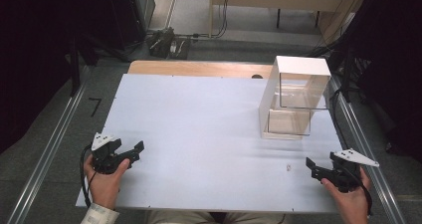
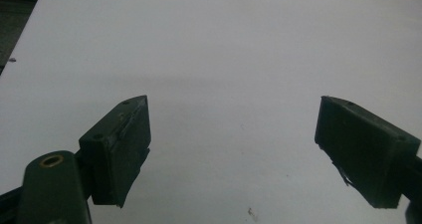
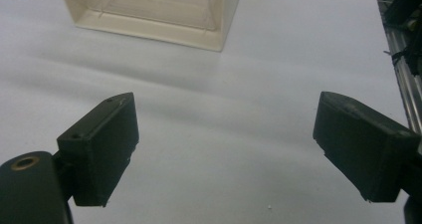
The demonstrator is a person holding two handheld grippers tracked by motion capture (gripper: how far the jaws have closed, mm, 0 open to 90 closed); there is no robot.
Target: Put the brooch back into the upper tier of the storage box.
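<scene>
While both of my grippers sit at the near edge of the white table, neither has anything in it: the left gripper is at the near left with its jaws spread wide over bare tabletop, and the right gripper is at the near right, jaws just as wide and empty. The thing nearest my right gripper is the clear-fronted white box, standing upright on the far right part of the table, well apart from both grippers and with nothing visible inside it.

As I judge it, the step in hand is the reach toward that box with my right gripper. To do it well I would keep the jaws wide, travel low and straight up the right side, and come square to the box's near wall rather than clip a corner, since a light box like this could slide or tip. My left gripper should stay clear or steady the far side.

The right gripper view gives me the box's bottom rim and its contact with the table up close; the high view adds its white top and its two stacked clear compartments. The left gripper view looks over plain tabletop with a small speck near the jaws.
</scene>
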